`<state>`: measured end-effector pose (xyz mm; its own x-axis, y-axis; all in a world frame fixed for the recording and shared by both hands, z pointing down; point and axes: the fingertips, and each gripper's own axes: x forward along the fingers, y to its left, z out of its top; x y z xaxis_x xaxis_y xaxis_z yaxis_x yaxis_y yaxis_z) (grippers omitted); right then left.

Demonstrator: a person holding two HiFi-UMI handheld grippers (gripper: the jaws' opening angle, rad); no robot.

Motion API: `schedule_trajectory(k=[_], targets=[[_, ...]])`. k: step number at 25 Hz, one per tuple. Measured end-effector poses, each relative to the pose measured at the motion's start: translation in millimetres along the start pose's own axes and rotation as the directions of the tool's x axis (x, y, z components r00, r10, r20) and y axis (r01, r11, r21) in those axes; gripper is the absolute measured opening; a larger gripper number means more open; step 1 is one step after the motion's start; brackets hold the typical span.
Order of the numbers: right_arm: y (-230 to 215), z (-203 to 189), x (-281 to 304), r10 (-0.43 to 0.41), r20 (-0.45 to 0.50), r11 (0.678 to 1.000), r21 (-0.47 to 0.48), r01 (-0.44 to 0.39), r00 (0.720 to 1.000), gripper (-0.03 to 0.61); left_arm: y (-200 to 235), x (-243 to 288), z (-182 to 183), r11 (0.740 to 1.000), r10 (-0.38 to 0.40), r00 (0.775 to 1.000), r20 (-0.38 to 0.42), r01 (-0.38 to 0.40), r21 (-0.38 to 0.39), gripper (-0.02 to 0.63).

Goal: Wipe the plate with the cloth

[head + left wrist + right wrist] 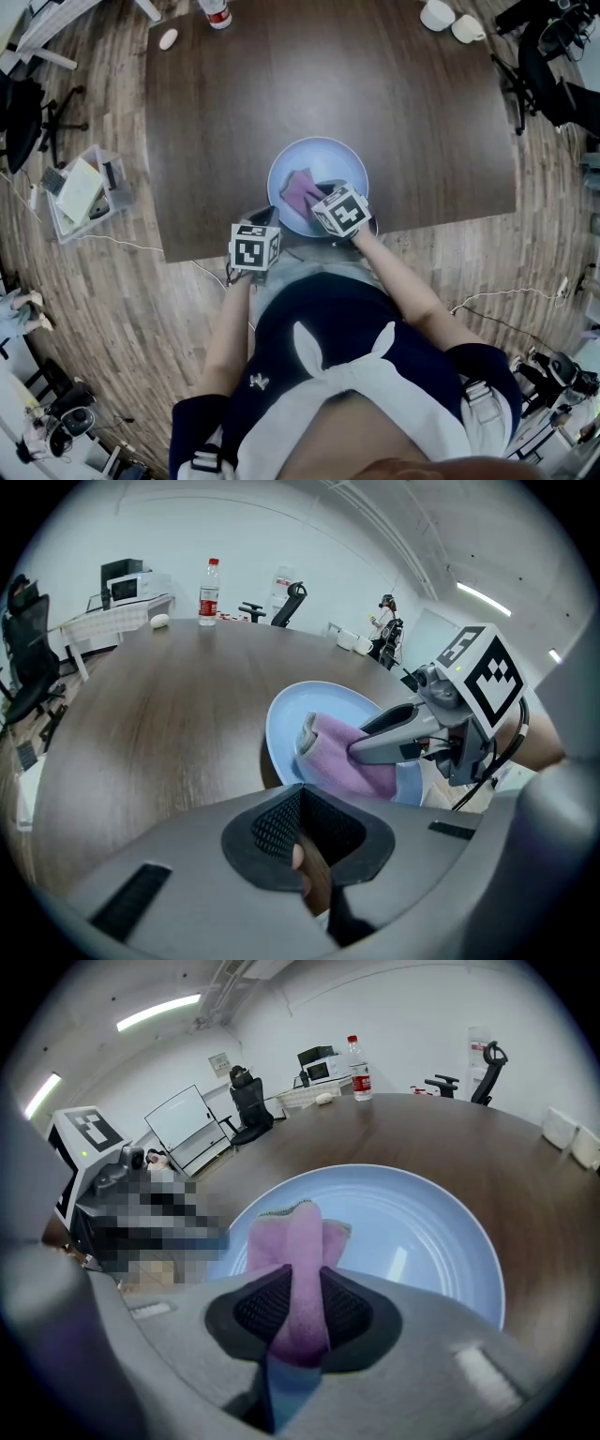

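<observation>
A light blue plate (328,155) lies near the front edge of the dark wood table (375,94). A folded pink cloth (300,189) rests on its near left part. My right gripper (316,199) is shut on that cloth (292,1241), which bulges out between the jaws and presses on the plate (412,1232). My left gripper (266,221) sits at the plate's near left rim (281,742), and its jaws close around that rim. From the left gripper view the right gripper (323,747) reaches across with the cloth (356,761).
A water bottle (216,11) and a small white object (168,38) stand at the table's far left, two white cups (450,21) at the far right. On the floor to the left is a clear box (82,192). Office chairs (23,112) surround the table.
</observation>
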<state>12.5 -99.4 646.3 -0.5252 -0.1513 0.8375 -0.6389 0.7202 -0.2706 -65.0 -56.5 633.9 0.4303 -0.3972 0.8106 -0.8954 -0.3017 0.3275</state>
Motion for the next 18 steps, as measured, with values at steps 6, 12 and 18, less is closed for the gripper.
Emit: schedule_trajectory(k=[6, 12, 18], targets=[[-24, -4, -7, -0.042, 0.009, 0.999, 0.032, 0.042, 0.999, 0.086, 1, 2, -1, 1.0, -0.003, 1.0, -0.001, 0.003, 0.005, 0.005], [-46, -5, -15, -0.099, 0.002, 0.995, 0.035, 0.098, 0.995, 0.086, -3, 4, 2, 1.0, -0.011, 1.0, -0.002, 0.011, 0.017, 0.005], [-65, -2, -23, -0.15, 0.0, 0.989, 0.011, 0.15, 0.989, 0.086, -5, 5, 4, 1.0, -0.019, 1.0, -0.003, 0.019, 0.019, 0.005]])
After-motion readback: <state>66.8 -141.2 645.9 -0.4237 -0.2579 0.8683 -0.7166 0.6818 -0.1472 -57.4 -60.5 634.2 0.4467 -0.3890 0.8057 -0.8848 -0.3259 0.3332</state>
